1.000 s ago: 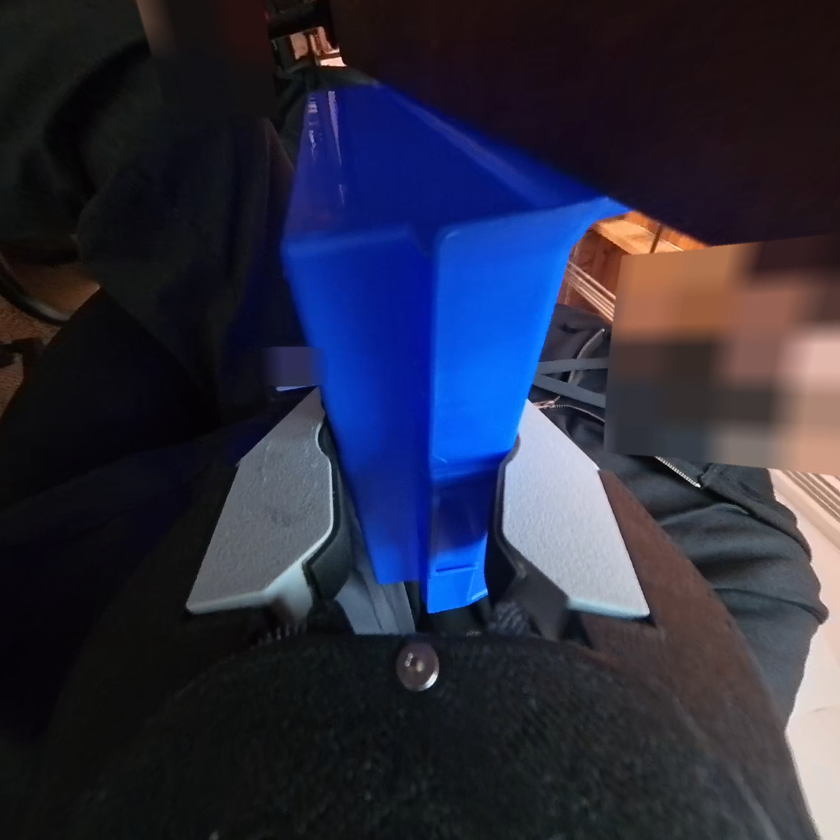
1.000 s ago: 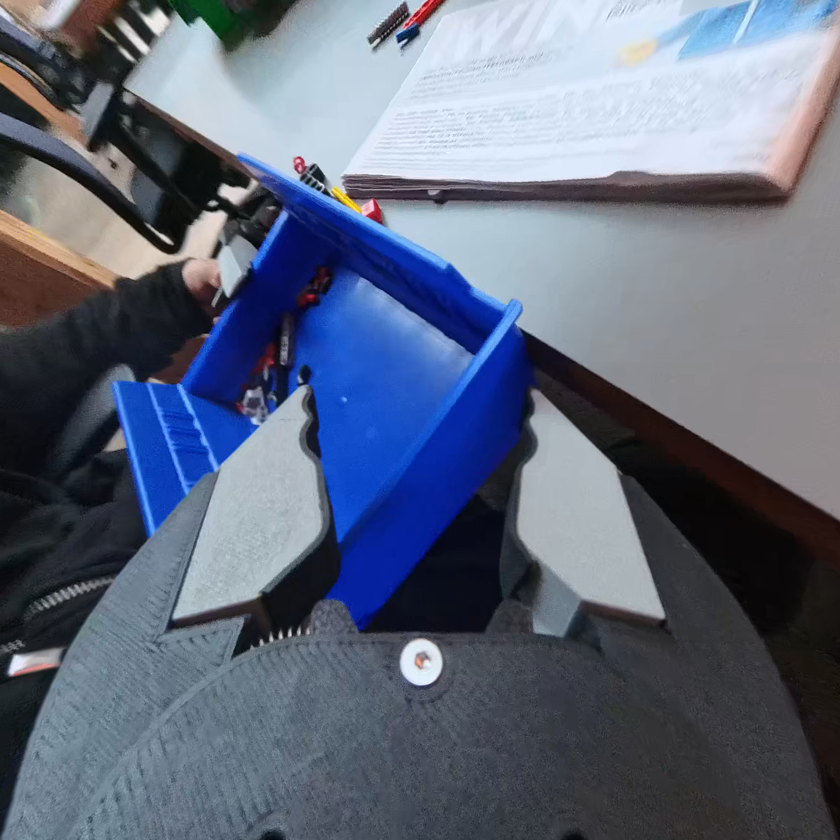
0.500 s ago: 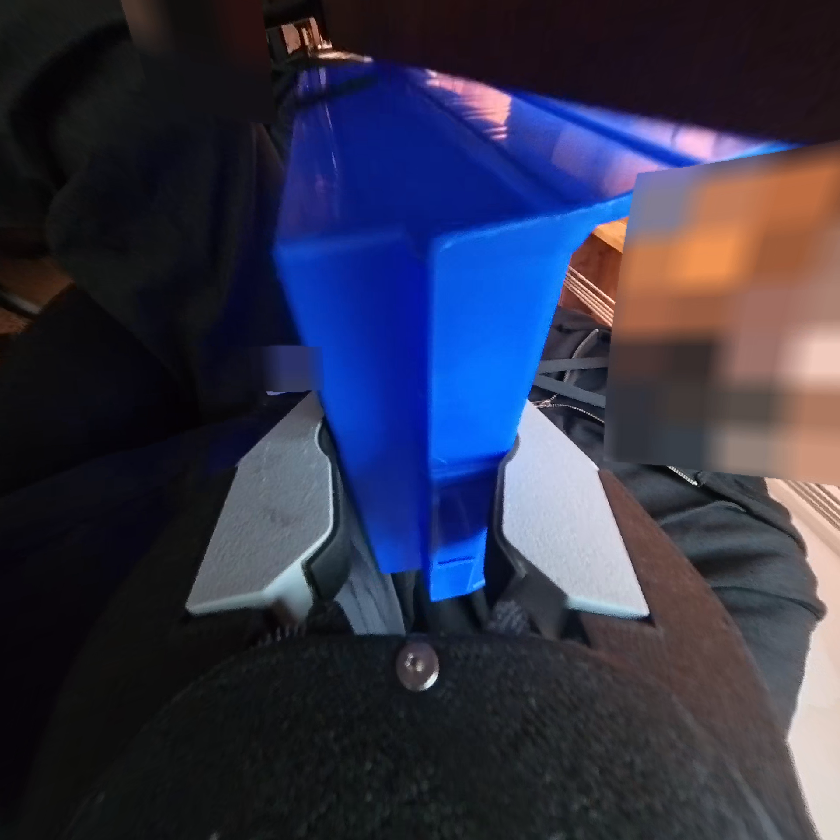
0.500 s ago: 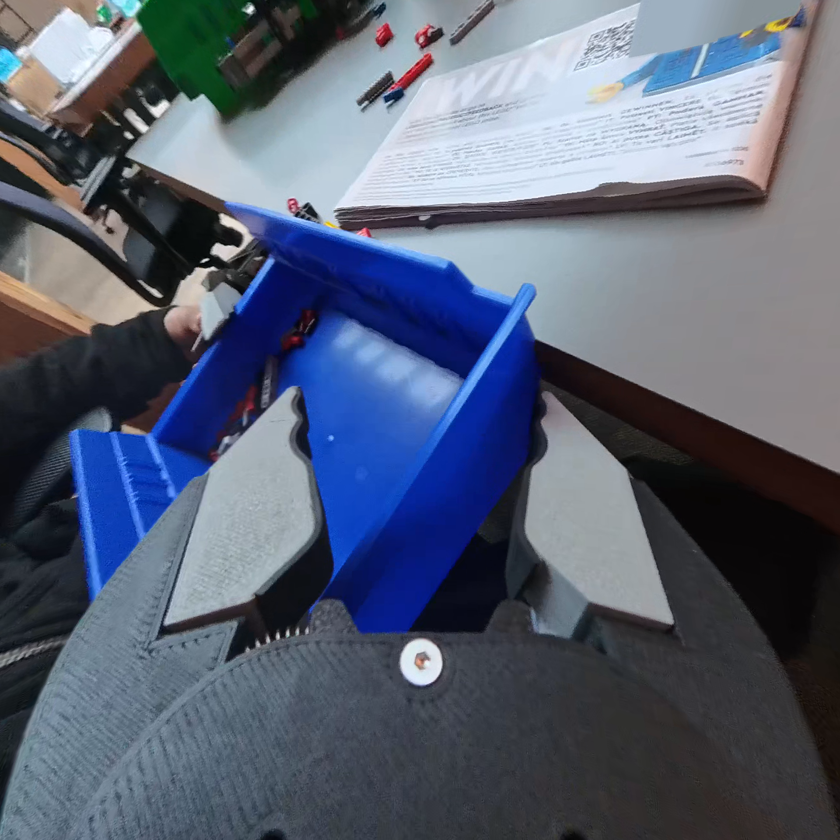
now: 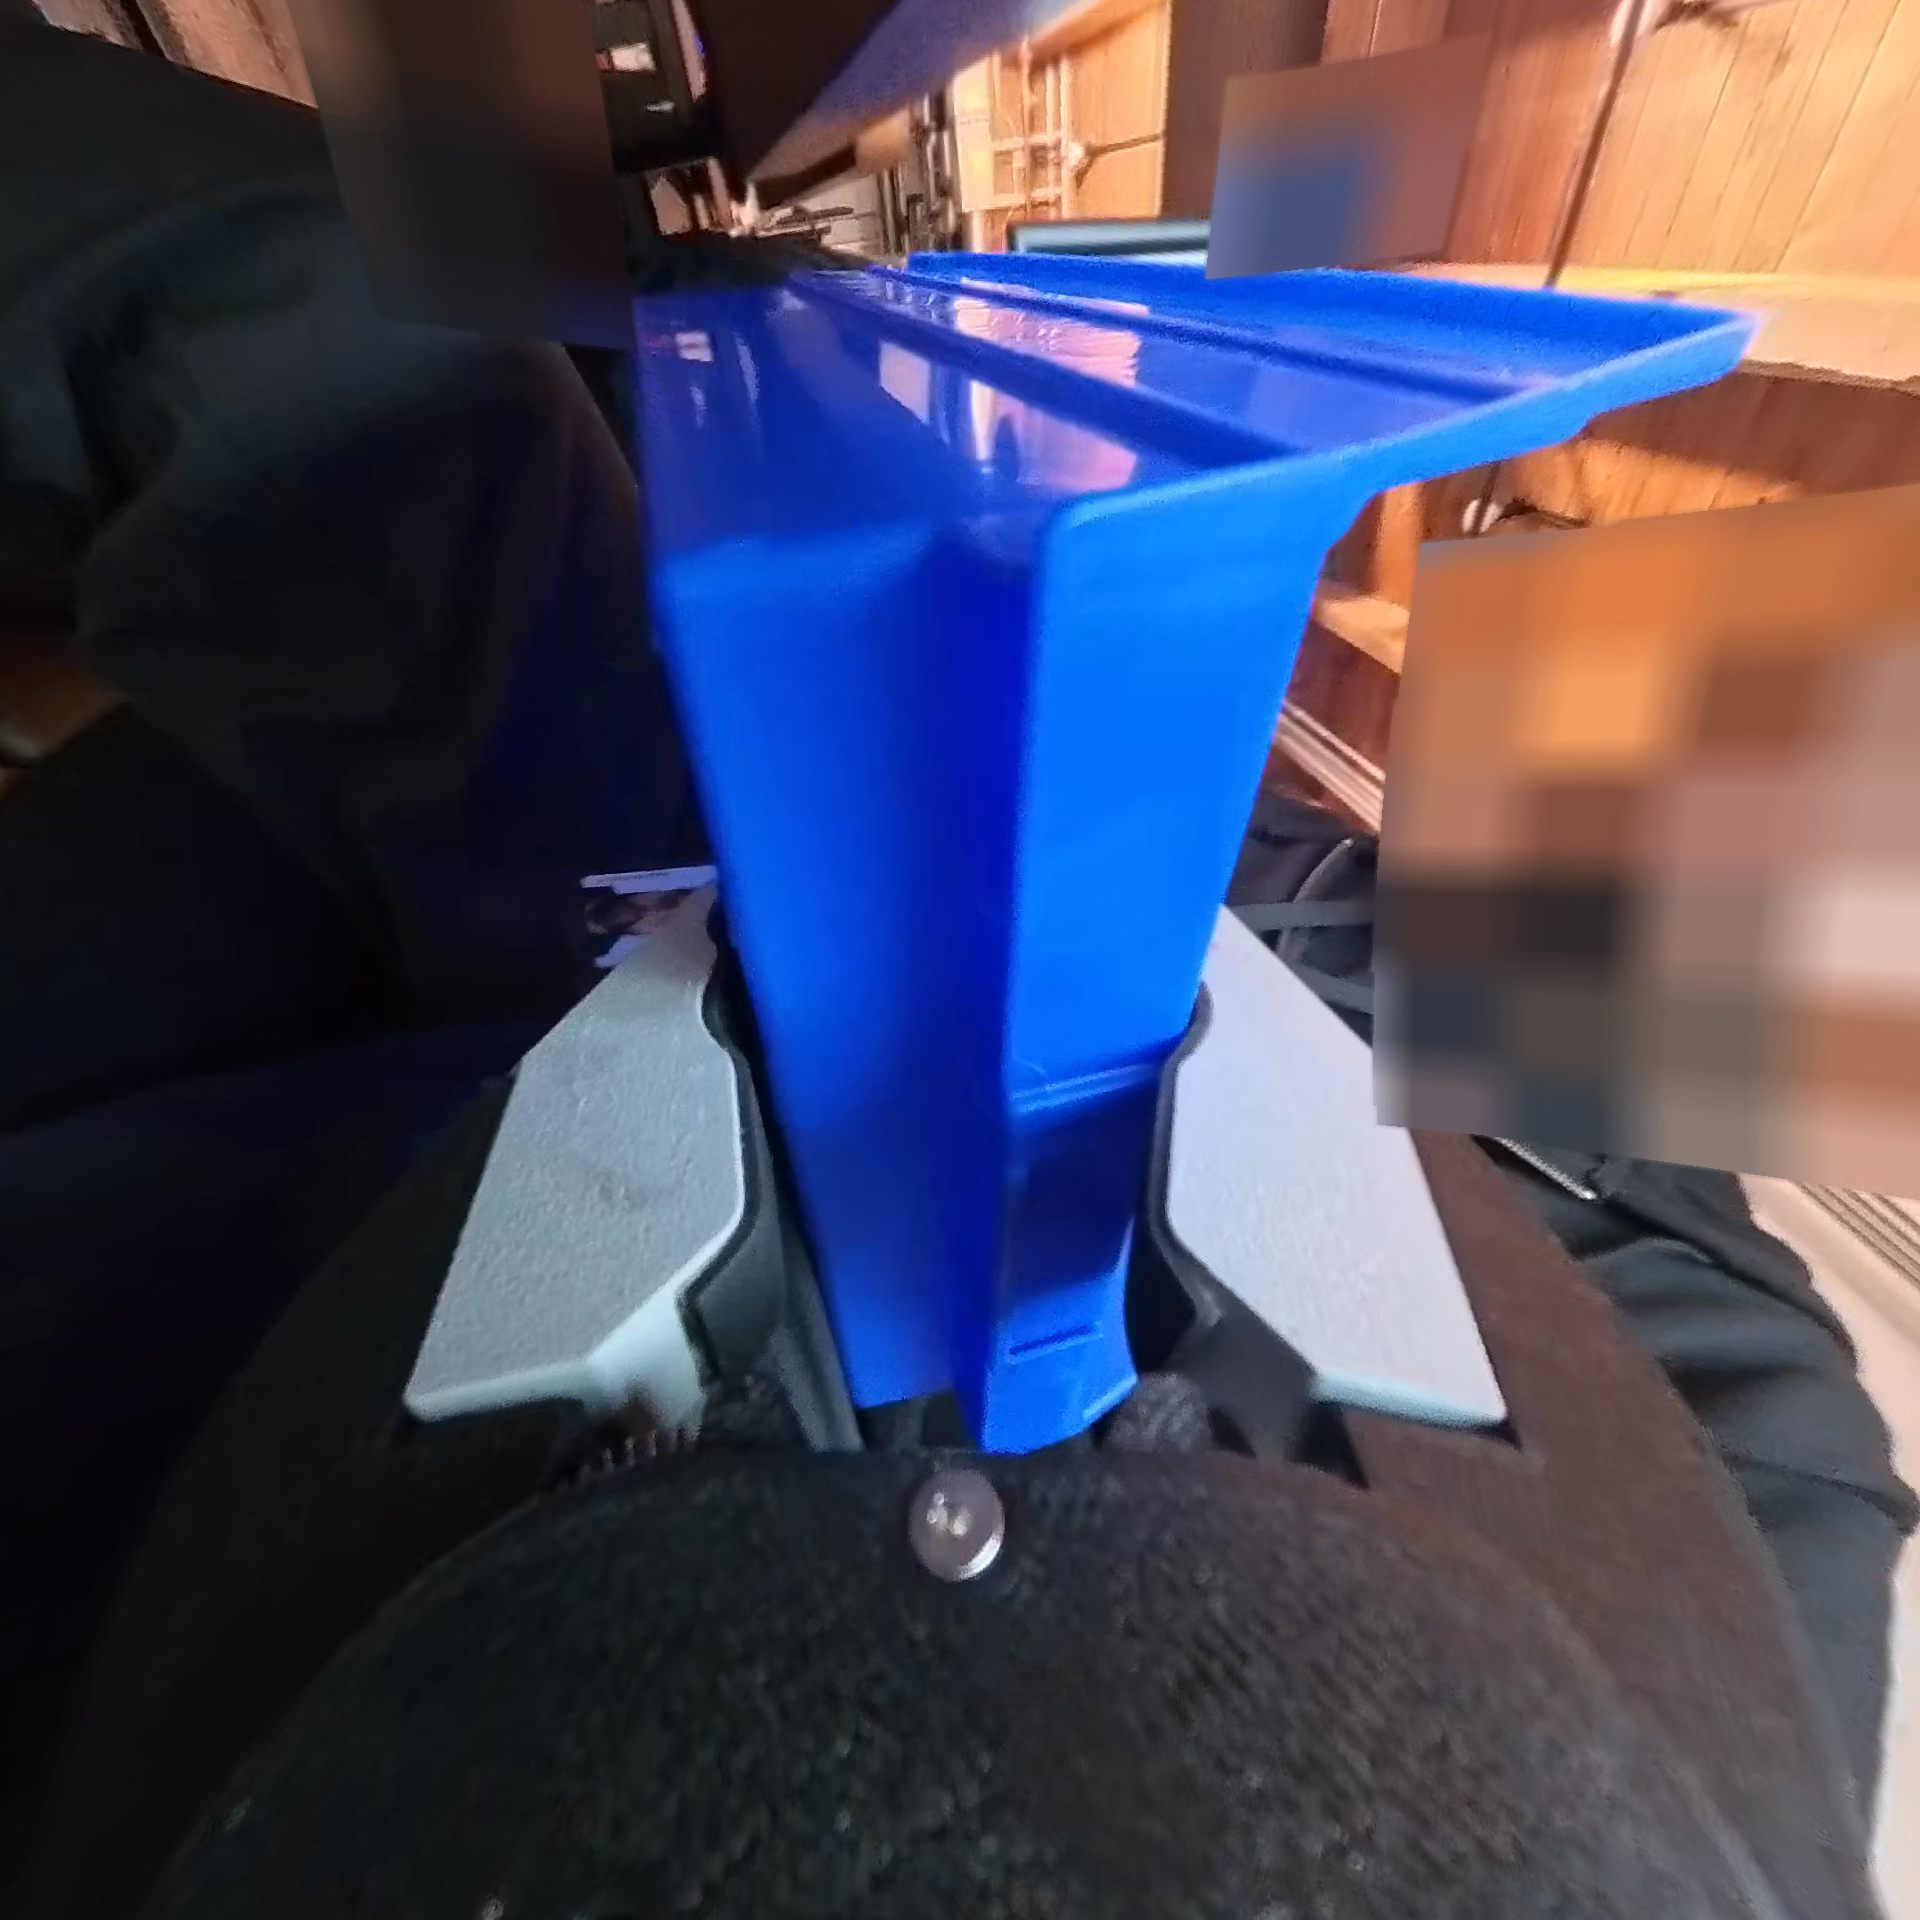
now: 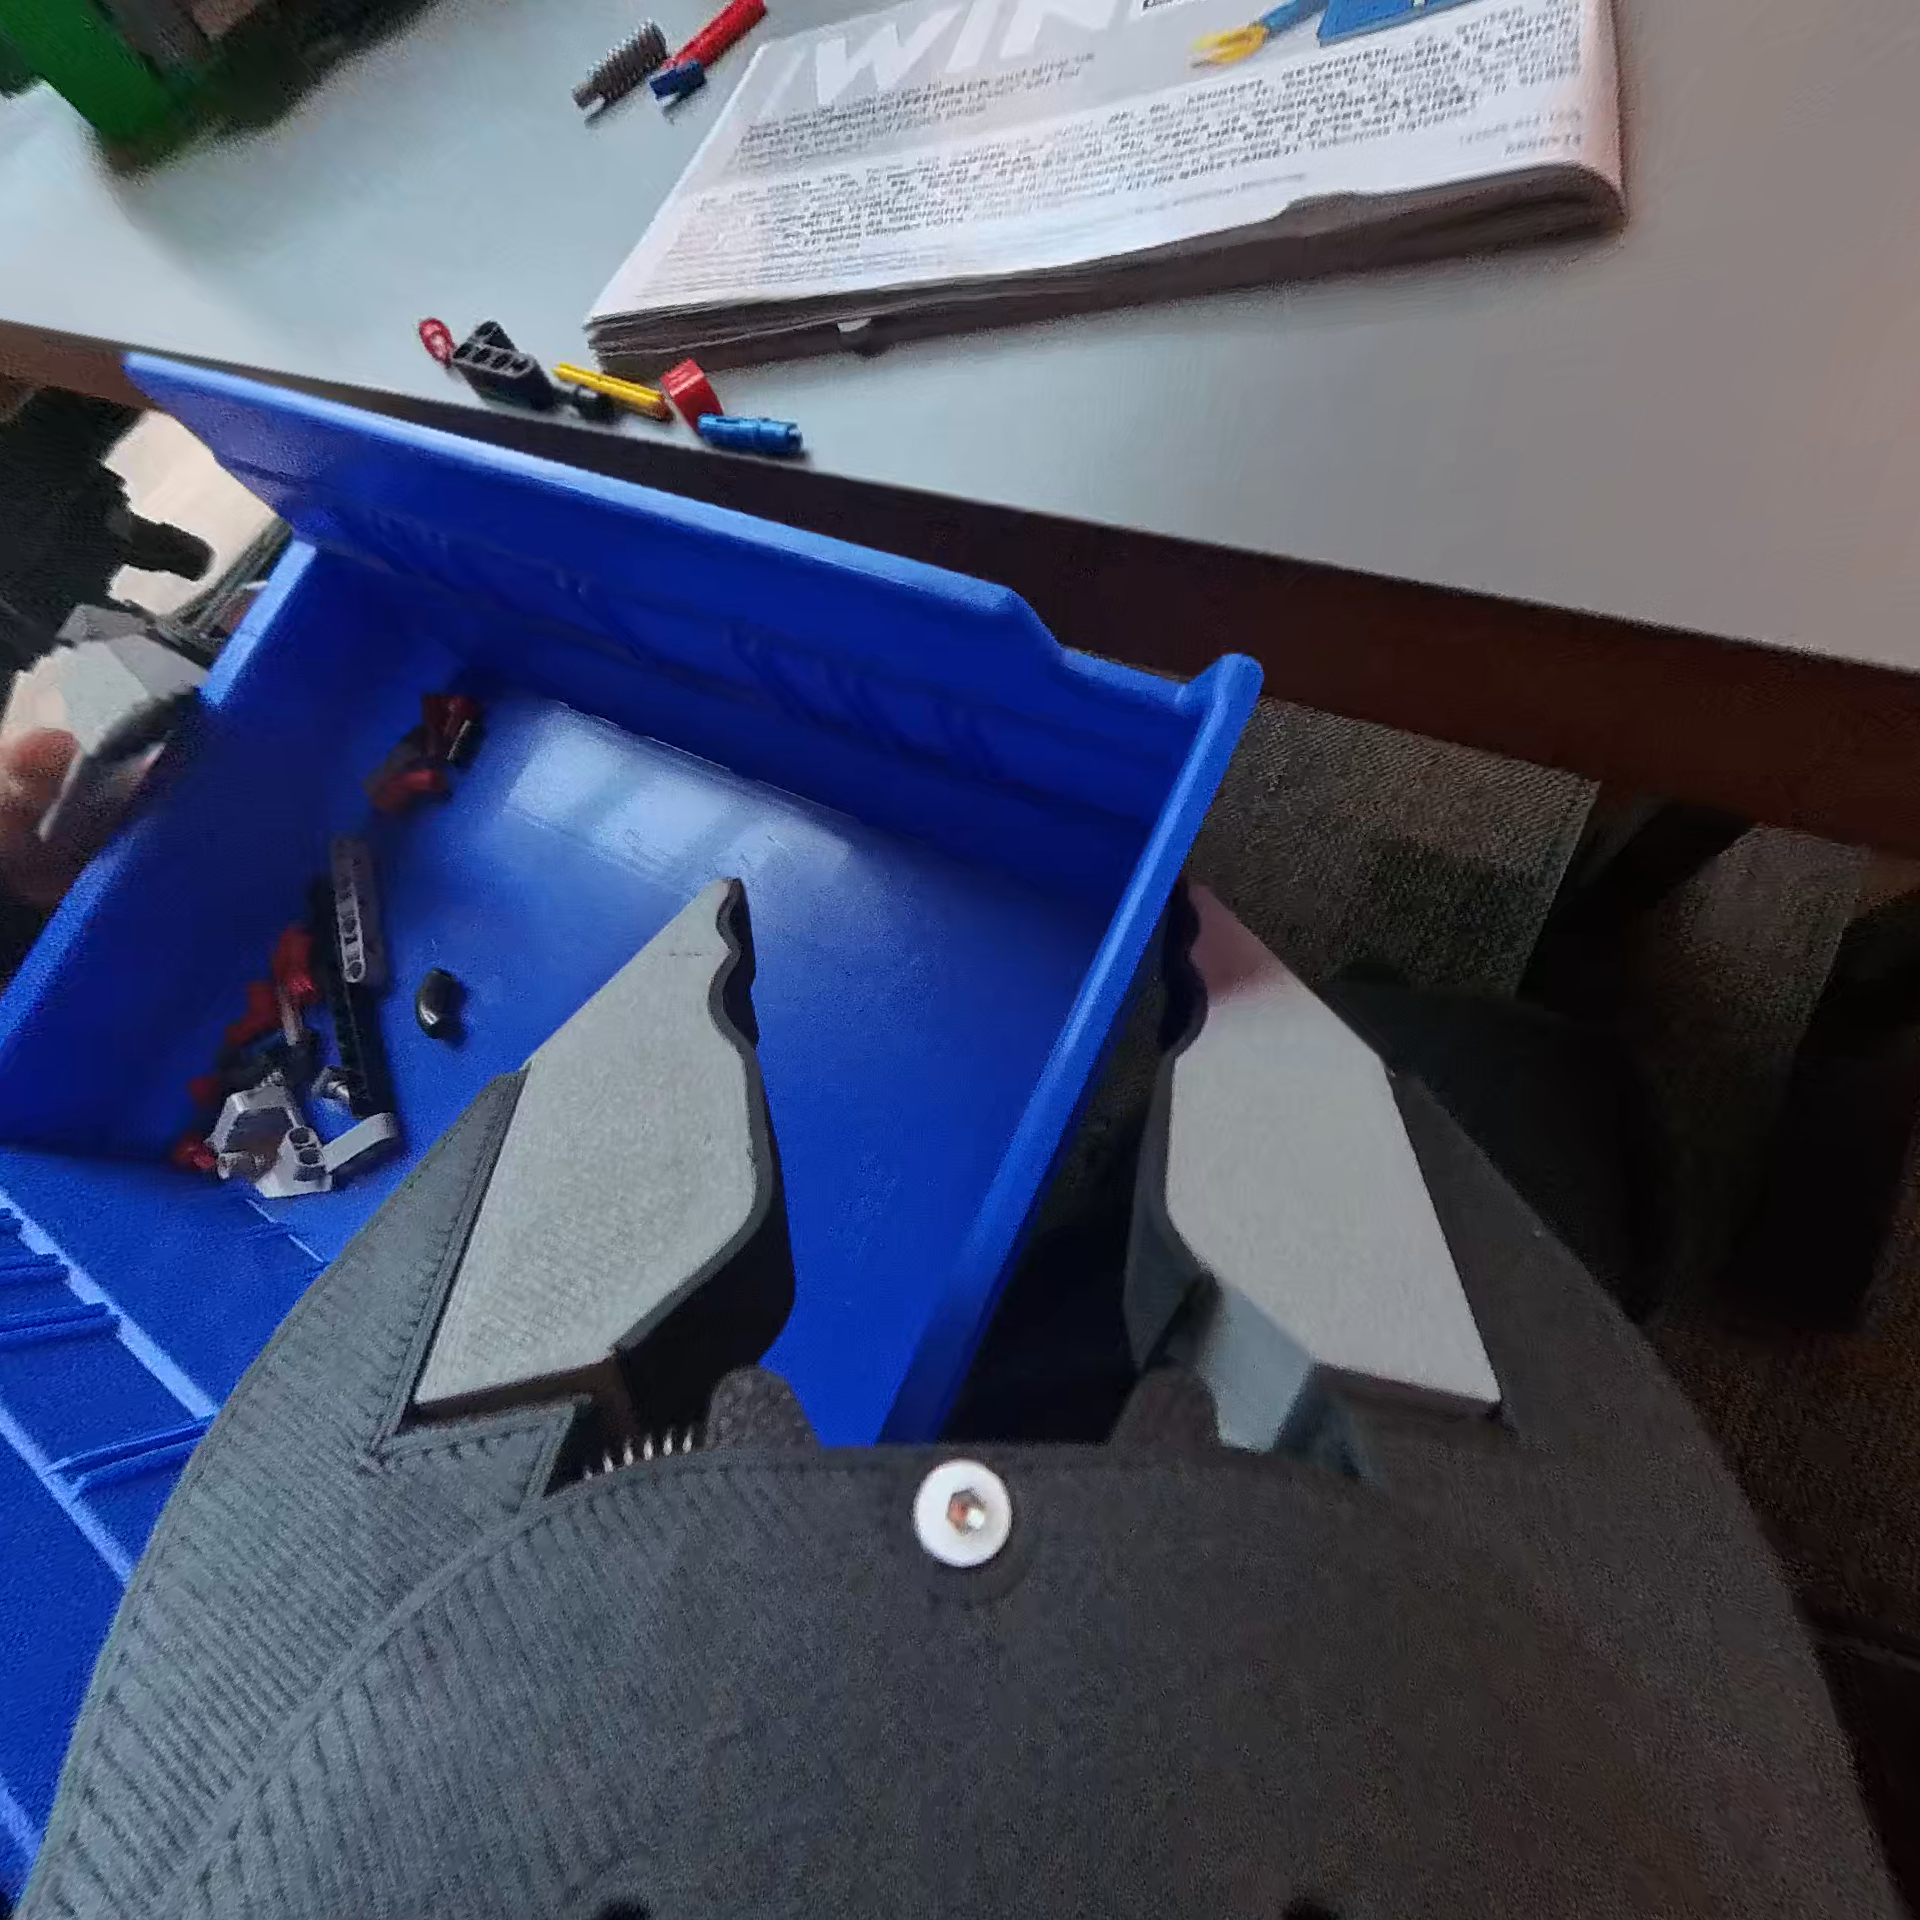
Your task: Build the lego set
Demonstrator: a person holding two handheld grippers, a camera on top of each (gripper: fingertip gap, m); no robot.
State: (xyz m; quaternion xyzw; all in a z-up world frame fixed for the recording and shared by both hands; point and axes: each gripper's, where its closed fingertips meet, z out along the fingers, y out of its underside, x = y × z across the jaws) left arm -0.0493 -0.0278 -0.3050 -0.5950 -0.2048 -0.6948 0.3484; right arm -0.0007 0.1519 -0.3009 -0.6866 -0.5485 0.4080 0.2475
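A blue plastic bin (image 6: 831,1018) is held in the air just off the table's front edge, one gripper on each end. My right gripper (image 6: 966,935) is shut on the bin's near end wall, one finger inside and one outside. My left gripper (image 5: 956,997) is shut on the bin's other end wall (image 5: 935,831); it also shows far left in the right wrist view (image 6: 114,707). Several loose lego pieces (image 6: 312,1039), red, black and grey, lie in the bin's far corner. More small pieces (image 6: 613,390) lie on the table near its edge.
A thick instruction booklet (image 6: 1143,177) lies on the grey table (image 6: 1455,468). A few more pieces (image 6: 665,62) and a green object (image 6: 114,83) sit at the back left. A grey upholstered chair (image 6: 1455,883) is below the table edge. A person's dark clothing (image 5: 312,623) is beside the bin.
The bin has risen and levelled out beside the table edge, both grippers moving with it. The pieces inside have slid toward the far corner.
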